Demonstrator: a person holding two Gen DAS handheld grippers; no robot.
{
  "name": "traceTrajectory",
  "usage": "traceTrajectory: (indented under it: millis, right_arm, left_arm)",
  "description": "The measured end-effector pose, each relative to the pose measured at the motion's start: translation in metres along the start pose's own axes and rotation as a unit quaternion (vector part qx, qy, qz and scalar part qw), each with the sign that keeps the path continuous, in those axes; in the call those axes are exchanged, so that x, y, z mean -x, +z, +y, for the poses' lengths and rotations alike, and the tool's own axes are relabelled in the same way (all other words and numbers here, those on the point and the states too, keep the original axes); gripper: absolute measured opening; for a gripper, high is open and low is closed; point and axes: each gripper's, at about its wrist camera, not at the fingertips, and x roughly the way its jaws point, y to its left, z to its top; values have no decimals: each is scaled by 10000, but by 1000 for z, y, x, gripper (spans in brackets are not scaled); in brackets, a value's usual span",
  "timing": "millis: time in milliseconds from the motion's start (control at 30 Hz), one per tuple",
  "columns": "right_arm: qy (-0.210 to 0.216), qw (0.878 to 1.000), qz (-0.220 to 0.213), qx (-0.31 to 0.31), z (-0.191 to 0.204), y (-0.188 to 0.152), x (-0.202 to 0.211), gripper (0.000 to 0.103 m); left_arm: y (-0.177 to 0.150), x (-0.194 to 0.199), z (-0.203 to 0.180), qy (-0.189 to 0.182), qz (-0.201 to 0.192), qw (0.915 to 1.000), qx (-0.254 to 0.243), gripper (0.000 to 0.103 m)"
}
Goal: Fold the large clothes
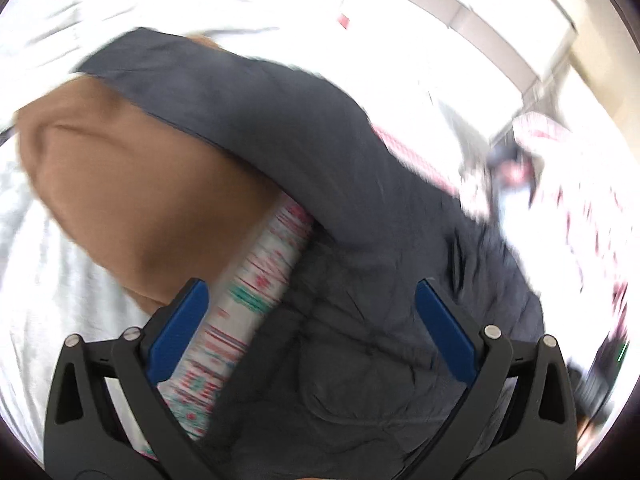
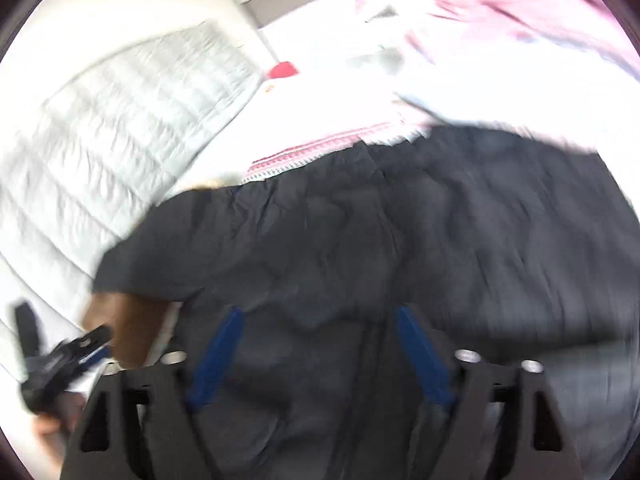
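Under both grippers, the dark grey garment (image 2: 360, 240) lies spread on the bed (image 1: 32, 240), crumpled between and below the spread jaws of the left gripper (image 1: 312, 308) and right gripper (image 2: 320, 336), neither pinching it.

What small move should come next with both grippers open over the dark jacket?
Probably lower the right gripper and pinch an edge of the dark jacket. Both it and the left gripper are open and hold nothing, and the jacket lies rumpled over the brown garment.
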Motion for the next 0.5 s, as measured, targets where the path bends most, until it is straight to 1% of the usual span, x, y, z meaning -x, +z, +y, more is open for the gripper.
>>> traceTrajectory:
  millis: [33, 67, 100, 133, 167, 233, 300, 400, 467, 500]
  right_arm:
    - [-82, 9993, 366, -62, -8, -15, 5, 92]
    - [-82, 9984, 560, -68, -10, -25, 6, 92]
    - [19, 9983, 574, -108, -18, -36, 12, 92]
    - [176, 9988, 409, -208, -29, -46, 21, 92]
    - [176, 9990, 227, -351, -39, -49, 28, 92]
    - [-25, 9974, 16, -718, -60, -42, 41, 92]
    - [41, 9961, -93, -880, -70, -37, 52, 92]
    - [11, 9924, -379, -1167, -86, -26, 69, 92]
    - [174, 9915, -399, -1228, -97, -25, 77, 92]
    - [270, 9914, -360, -1231, -100, -22, 80, 92]
  left_arm:
    - [8, 7, 14, 4, -131, 9996, 240, 103]
    - [17, 14, 33, 49, -282, 9981, 554, 103]
    - [23, 18, 46, 87, -359, 9963, 770, 103]
    - [30, 20, 59, 125, -379, 9940, 1015, 103]
    - [38, 20, 75, 123, -349, 9905, 1321, 103]
    - [50, 18, 96, 70, -319, 9837, 1768, 103]
    - [66, 13, 108, 157, -287, 9785, 2037, 103]
    - [92, -4, 111, 416, -224, 9801, 1929, 103]
    - [107, -18, 113, 365, -195, 9806, 1917, 103]
    - [115, -26, 114, 453, -214, 9800, 1928, 103]
